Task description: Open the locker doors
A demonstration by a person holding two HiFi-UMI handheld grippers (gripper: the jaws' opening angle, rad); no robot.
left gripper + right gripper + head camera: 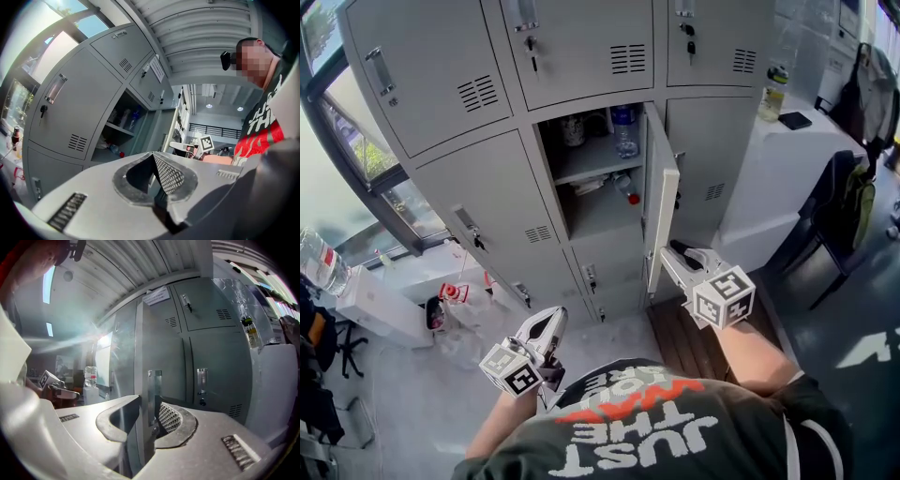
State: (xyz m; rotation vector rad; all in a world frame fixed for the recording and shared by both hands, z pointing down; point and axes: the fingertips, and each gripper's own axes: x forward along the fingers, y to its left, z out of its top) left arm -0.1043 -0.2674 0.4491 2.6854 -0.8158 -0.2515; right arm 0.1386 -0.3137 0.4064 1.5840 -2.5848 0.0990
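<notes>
A grey bank of lockers [441,66] fills the head view. One middle door [661,202] stands swung out, showing shelves with a clear bottle [624,131] and a lying red-capped bottle [626,187]. My right gripper [667,251] is at that door's lower free edge. In the right gripper view the door edge [143,380] runs between the jaws of the right gripper [149,416], which is shut on it. My left gripper [555,319] hangs lower left, clear of the lockers, its pads meeting with nothing held; it is shut in the left gripper view [153,161].
The other locker doors [215,366] are shut, with handles and keys. A white counter [787,150] with a bottle [775,89] stands at the right, and a dark chair [834,206] beyond it. A water bottle [321,262] and white box [384,305] sit left by the window.
</notes>
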